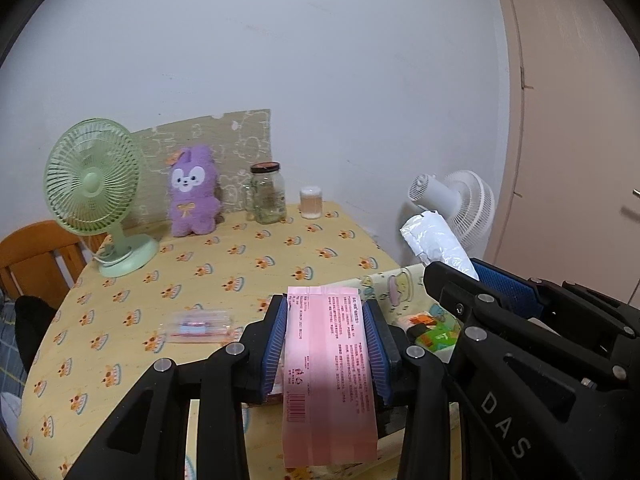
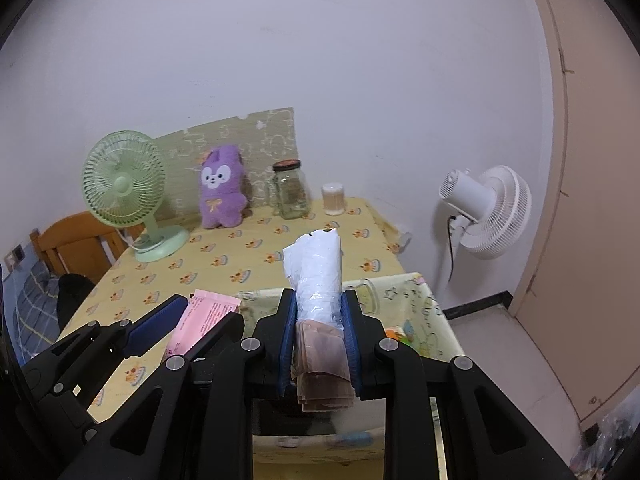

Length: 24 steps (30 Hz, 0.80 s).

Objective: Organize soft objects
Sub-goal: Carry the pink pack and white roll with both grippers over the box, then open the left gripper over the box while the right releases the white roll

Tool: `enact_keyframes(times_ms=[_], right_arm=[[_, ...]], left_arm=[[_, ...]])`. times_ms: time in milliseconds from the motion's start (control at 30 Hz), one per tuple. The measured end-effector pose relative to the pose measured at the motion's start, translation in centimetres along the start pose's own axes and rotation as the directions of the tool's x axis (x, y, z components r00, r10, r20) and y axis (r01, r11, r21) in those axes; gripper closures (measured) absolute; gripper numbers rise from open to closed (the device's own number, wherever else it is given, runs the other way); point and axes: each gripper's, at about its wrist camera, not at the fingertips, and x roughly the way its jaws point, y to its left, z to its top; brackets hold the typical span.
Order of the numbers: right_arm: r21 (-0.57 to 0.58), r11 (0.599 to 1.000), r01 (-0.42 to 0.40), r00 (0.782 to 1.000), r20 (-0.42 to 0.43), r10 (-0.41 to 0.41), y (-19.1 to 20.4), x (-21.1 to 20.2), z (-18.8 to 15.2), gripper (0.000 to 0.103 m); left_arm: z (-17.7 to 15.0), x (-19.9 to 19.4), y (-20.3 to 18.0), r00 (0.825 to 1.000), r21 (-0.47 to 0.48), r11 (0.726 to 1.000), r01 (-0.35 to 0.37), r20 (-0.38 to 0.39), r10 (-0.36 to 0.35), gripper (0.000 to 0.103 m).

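While the pale wall and the table [image 1: 224, 264] under its yellow patterned cloth take up most of the room, with a green fan [image 1: 94, 188], a purple plush rabbit [image 1: 194, 192], a glass jar [image 1: 269, 194] and a white fan [image 2: 486, 210] along the far side, a fabric bin [image 2: 420, 300] sits at the near right corner. The step appears to be carrying: the left gripper [image 1: 329, 344] is clenched on a pink packet [image 1: 328, 360], the right gripper [image 2: 320, 340] on a white plastic-wrapped pack [image 2: 318, 280], both aloft beside the bin. Next, each should probably be lowered over the bin, then released.
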Motion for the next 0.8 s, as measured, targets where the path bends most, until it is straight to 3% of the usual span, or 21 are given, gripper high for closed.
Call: enact_keyframes(times_ms=[700,800], right_arm=[[0.065,0.997,0.049,0.993,-0.11,-0.042,-5.1,4.3,-1.8,0.077],[0.071,0.996,0.048,0.991,-0.127,-0.039,-5.4,4.8,-2.1,0.077]], left_arm=[[-0.8,5.8,-3.7,0.992,0.093,0.995,0.044,-0.121,-0.032,0.063],[-1.1,6.3,-3.8,0.989,0.103,0.994,0.034,-0.145,-0.019,0.058]])
